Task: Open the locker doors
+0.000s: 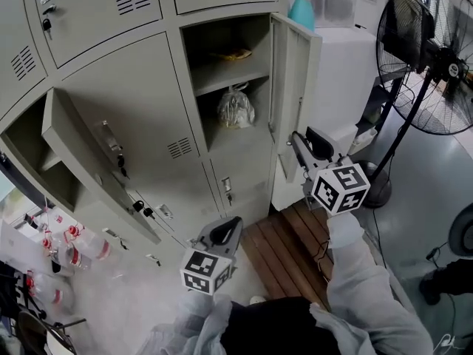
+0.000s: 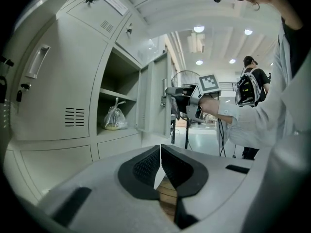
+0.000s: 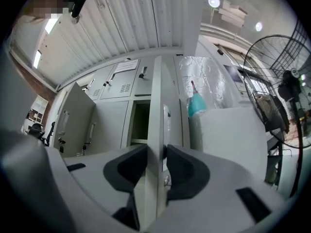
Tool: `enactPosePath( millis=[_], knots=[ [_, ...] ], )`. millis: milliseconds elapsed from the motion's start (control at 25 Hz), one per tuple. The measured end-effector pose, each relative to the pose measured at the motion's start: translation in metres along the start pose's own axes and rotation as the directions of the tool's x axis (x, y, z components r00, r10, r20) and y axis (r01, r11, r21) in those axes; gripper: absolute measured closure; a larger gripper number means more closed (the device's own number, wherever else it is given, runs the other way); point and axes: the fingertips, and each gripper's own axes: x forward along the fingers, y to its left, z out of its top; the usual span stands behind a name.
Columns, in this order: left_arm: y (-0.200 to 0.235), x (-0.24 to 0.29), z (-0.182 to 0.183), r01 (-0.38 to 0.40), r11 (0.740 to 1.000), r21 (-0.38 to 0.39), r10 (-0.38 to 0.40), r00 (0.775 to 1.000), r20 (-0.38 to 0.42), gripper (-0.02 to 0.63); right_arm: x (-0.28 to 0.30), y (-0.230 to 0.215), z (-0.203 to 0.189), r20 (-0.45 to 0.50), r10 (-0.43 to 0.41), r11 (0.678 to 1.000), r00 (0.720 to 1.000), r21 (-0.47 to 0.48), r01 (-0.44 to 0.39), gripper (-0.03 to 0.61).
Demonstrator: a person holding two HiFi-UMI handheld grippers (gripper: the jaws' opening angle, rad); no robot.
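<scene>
White sleeves [image 1: 355, 272] of the person fill the bottom of the head view, each hand carrying a gripper. Left gripper [image 1: 230, 226]: jaws pressed together with nothing between them, held low in front of the closed lower lockers and clear of them.

Right gripper [image 3: 156, 152]: clenched on the free edge of the open locker door [image 1: 292, 72], one pad on each face, just beside the latch fitting.

That door belongs to the right-hand column of the locker bank [image 1: 140, 117] and stands swung out to the right. Its compartment has a shelf. A knotted plastic bag [image 1: 235, 108] sits below the shelf; a flat yellowish item lies on it, kind not discernible.

A second door [image 1: 89, 161], at the left of the bank, also hangs open. The doors between the two are closed.

A teal spray bottle [image 1: 301, 7] stands on the white cabinet [image 1: 355, 72] beside the lockers. A pedestal fan [image 1: 425, 58] stands further right. Wooden slats [image 1: 288, 246] lie on the floor below the open door.
</scene>
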Motion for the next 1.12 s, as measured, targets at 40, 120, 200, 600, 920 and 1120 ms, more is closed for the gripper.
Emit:
enactPosePath(
  millis=[40,120,200,600,920,1120],
  knots=[
    [-0.001,0.002,0.000,0.005,1.000,0.001,-0.005,1.000,-0.001,0.603,-0.002,-0.005,0.000,0.000,-0.011,1.000,1.000,0.000,0.011,0.457],
    [-0.003,0.006,0.001,0.015,1.000,0.003,-0.015,1.000,-0.004,0.603,-0.006,-0.013,0.001,0.000,-0.031,1.000,1.000,0.000,0.031,0.463],
    [-0.006,0.009,0.001,0.024,1.000,0.006,-0.024,1.000,-0.005,0.603,-0.009,-0.020,0.001,0.000,-0.049,0.999,0.999,-0.005,0.049,0.468],
    [0.000,0.013,-0.001,0.027,1.000,0.001,-0.027,1.000,-0.011,0.603,-0.024,-0.075,0.001,0.005,-0.194,0.981,0.981,-0.012,0.194,0.492],
    [0.006,0.016,-0.002,0.023,1.000,-0.008,-0.024,1.000,-0.013,0.603,-0.025,-0.120,0.000,-0.005,-0.296,0.954,0.955,-0.047,0.296,0.494],
    [0.013,0.017,-0.004,0.017,1.000,-0.010,-0.017,1.000,-0.016,0.603,-0.024,-0.132,0.000,0.007,-0.326,0.944,0.945,-0.050,0.326,0.494]
  ],
)
